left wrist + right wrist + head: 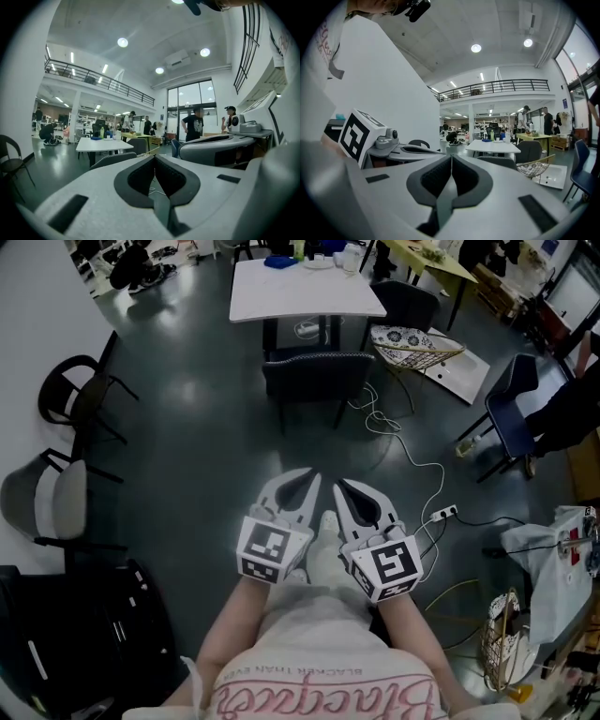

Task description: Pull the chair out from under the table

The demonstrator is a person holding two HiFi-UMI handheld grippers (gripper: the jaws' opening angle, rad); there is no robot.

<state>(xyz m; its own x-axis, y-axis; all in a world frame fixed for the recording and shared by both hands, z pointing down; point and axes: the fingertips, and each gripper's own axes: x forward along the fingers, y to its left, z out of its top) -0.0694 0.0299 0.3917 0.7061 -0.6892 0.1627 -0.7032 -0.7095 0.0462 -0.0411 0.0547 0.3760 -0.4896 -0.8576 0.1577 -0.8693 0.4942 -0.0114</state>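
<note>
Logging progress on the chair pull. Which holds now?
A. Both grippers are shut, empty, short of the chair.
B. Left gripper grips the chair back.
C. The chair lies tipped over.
A: left gripper and right gripper show closed, empty jaws; the chair stands beyond them.

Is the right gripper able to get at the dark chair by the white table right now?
Probably not yet: the right gripper is shut, and the chair stands well ahead across the floor. Only a white cable lies between.

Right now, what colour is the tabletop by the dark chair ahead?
Plain white. The table shows best in the head view, just beyond the chair.
</note>
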